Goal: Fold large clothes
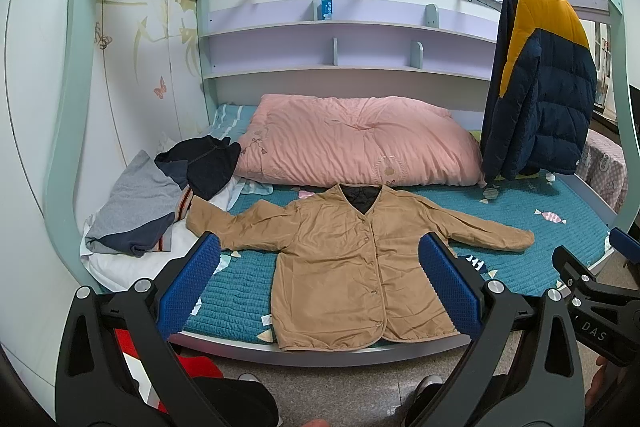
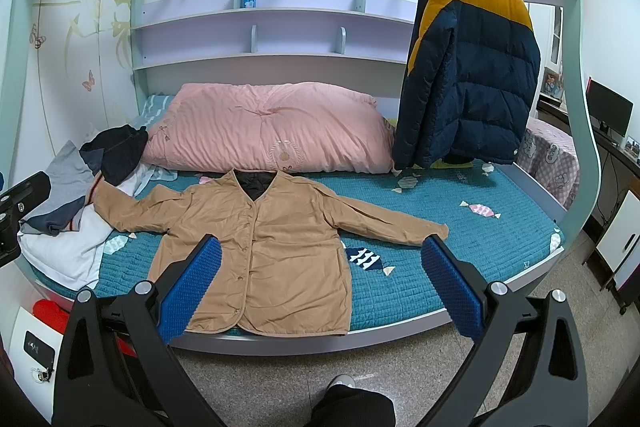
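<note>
Ahead of both tongs: bed [image 1: 540,223] under teal quilted cover. Directly on it: tan jacket [image 1: 340,267] spread flat nearest, pink duvet [image 1: 356,143] beyond, heap of clothes [image 1: 160,195] far left.

Along the bed's [image 2: 460,291] front edge the approach is open; both grippers, the left gripper [image 1: 320,283] and the right gripper [image 2: 320,283], hang above the floor with jaws spread wide and nothing between them. The tan jacket [image 2: 276,247] lies flat across the middle, sleeves out toward both sides. The teal cover near the front right corner is bare. A heap of clothes [image 1: 148,203] crowds the left edge, touching the jacket's sleeve there. The pink duvet [image 2: 268,127] fills the back edge, just behind the collar. A hanging puffer coat [image 2: 472,67] blocks the back right corner from above
</note>
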The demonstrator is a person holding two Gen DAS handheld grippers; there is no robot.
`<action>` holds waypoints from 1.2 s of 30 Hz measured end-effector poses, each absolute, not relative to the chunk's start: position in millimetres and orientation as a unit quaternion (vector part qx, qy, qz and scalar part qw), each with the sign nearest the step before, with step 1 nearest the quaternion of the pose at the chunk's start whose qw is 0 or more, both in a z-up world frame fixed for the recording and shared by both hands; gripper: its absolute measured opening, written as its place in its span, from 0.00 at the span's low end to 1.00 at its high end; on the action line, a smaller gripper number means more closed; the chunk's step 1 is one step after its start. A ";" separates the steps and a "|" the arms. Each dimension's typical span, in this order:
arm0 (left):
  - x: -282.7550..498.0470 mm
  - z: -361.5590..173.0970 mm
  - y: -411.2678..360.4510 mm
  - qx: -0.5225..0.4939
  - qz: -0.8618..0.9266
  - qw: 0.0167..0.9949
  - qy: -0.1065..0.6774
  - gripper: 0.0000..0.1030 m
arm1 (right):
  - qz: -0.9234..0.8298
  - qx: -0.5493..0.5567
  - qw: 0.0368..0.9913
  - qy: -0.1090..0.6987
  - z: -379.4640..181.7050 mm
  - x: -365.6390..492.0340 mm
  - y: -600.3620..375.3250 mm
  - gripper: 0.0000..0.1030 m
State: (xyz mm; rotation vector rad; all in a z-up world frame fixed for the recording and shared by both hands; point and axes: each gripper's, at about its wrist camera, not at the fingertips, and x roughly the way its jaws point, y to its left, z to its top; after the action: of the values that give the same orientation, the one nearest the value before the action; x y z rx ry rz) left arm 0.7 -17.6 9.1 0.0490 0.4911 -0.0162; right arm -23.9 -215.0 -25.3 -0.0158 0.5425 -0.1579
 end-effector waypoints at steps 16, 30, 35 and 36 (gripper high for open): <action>-0.2 9.1 -17.8 0.023 -0.008 0.970 0.241 0.96 | -0.081 -0.007 0.960 0.269 -30.7 -24.1 -219.3 0.93; -0.2 4.9 -14.6 0.022 -0.010 0.971 0.239 0.96 | -0.082 -0.006 0.960 0.268 -32.0 -22.1 -217.3 0.93; -0.3 4.6 -15.2 0.022 -0.010 0.971 0.239 0.96 | -0.082 -0.007 0.960 0.267 -32.0 -22.7 -217.2 0.93; -0.2 4.6 -15.1 0.022 -0.010 0.971 0.239 0.96 | -0.081 -0.007 0.960 0.267 -32.3 -22.4 -217.3 0.93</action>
State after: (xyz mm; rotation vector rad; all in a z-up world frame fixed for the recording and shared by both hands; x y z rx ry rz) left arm -0.2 -15.1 4.6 0.0445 0.4830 -0.0205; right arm -22.4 -217.3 -32.3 -0.0141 0.5418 -0.1652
